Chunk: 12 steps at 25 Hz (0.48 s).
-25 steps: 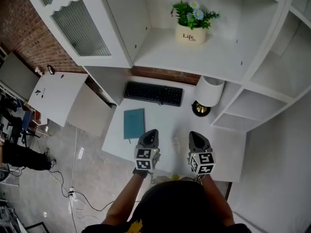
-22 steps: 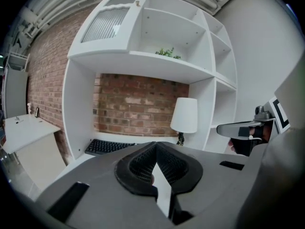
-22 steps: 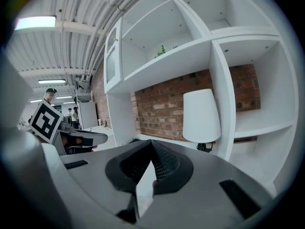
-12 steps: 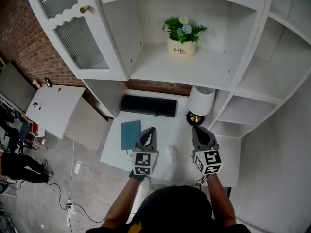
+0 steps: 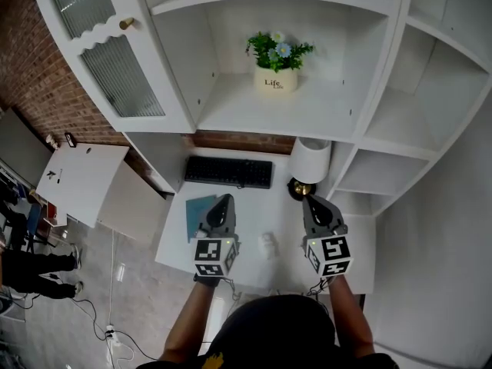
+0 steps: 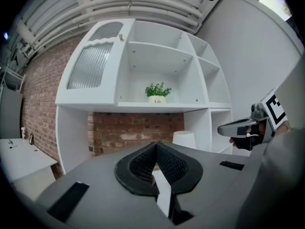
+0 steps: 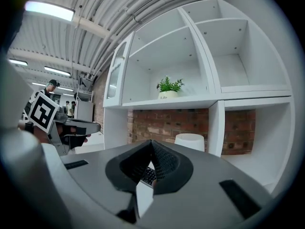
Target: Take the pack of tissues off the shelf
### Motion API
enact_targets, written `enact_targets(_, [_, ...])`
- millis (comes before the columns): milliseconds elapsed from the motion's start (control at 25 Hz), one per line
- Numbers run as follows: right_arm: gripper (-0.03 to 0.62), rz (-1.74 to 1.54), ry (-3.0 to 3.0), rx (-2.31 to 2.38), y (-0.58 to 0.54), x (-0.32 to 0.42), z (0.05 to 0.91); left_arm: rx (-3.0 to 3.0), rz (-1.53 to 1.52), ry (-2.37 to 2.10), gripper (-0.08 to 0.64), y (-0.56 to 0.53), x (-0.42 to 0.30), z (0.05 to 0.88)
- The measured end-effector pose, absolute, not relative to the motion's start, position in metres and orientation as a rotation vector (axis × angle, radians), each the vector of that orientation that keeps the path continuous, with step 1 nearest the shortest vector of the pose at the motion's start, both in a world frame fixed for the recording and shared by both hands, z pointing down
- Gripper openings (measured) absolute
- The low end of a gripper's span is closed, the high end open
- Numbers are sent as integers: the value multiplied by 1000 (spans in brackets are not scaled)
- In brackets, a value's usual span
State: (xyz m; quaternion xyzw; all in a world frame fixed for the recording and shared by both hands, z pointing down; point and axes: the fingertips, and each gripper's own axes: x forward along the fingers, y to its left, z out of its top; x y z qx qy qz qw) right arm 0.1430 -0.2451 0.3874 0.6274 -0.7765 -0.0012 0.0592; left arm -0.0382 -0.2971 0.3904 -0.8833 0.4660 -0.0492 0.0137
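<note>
No pack of tissues shows on the white shelf unit (image 5: pixel 307 114); its middle shelf carries only a potted plant (image 5: pixel 275 68). A small white object (image 5: pixel 267 246) lies on the desk between my grippers; I cannot tell what it is. My left gripper (image 5: pixel 223 200) hovers over the desk's left part, jaws together and empty. My right gripper (image 5: pixel 311 200) hovers beside the lamp, also shut with nothing in it. Both point toward the shelf unit, with the plant (image 6: pixel 156 92) straight ahead in the left gripper view and the same plant (image 7: pixel 168 88) ahead in the right gripper view.
On the desk (image 5: pixel 254 206) are a black keyboard (image 5: pixel 228 172), a teal notebook (image 5: pixel 196 206) and a white lamp (image 5: pixel 310 160). A glass-front cabinet door (image 5: pixel 115 60) stands open at the left. Open cubbies (image 5: pixel 430 91) fill the right side. A brick wall (image 5: pixel 31 68) lies to the left.
Both grippers have lifted a little and shifted forward toward the shelf; the left one has drifted left. The view has tipped up, showing more of the shelves. Jaws stay shut.
</note>
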Motion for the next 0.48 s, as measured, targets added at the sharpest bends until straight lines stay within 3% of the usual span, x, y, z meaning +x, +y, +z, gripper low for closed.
enact_targets(480, [3,8,-2348,1914,-239,142,384,-2767,-153,1437,5,-290,-36,390])
